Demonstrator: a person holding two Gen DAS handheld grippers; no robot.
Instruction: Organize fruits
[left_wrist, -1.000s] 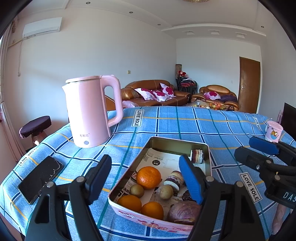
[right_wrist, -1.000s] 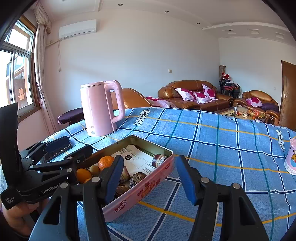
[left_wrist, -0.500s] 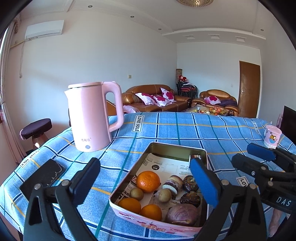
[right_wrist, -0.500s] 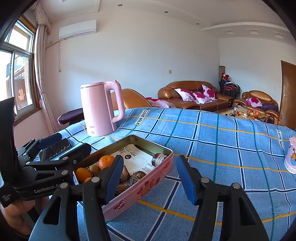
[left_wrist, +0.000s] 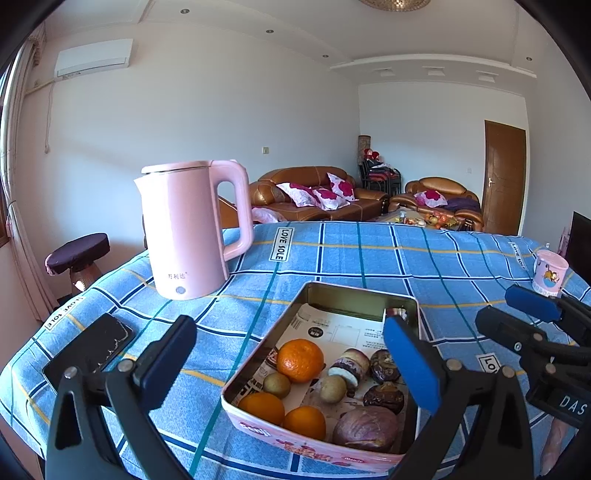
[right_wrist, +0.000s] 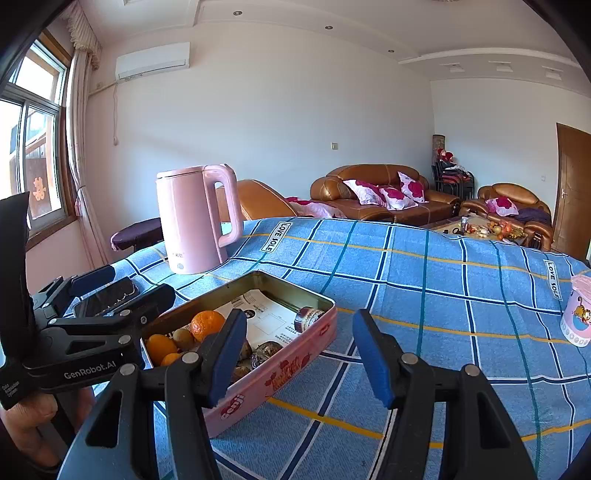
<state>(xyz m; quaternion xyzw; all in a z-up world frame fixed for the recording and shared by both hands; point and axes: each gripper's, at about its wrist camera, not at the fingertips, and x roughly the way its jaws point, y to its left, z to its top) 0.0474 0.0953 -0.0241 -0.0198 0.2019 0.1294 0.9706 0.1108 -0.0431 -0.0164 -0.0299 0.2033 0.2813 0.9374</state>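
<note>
Both tools hang spread and empty above the table. Just ahead of and below the left gripper (left_wrist: 291, 363) sits the pink tin (left_wrist: 314, 448). Three oranges (left_wrist: 300, 360) and two small brownish-green fruits (left_wrist: 277, 384), perhaps kiwis, cluster in the tin's near-left part. Dark round items (left_wrist: 366, 428) that could be pastries or purple tubers fill its near-right part, and printed paper (left_wrist: 343, 328) lines the far end. The right gripper (right_wrist: 299, 354) hovers beside the tin's right wall. The fruits lie gathered in the tin, grouped roughly by kind; this fits a sorting already finished or a mixed tin awaiting emptying, and the pictures do not settle which. The left gripper's blue pad hides part of the tin's far-right corner, where a small roll (right_wrist: 308, 316) is hard to identify.
</note>
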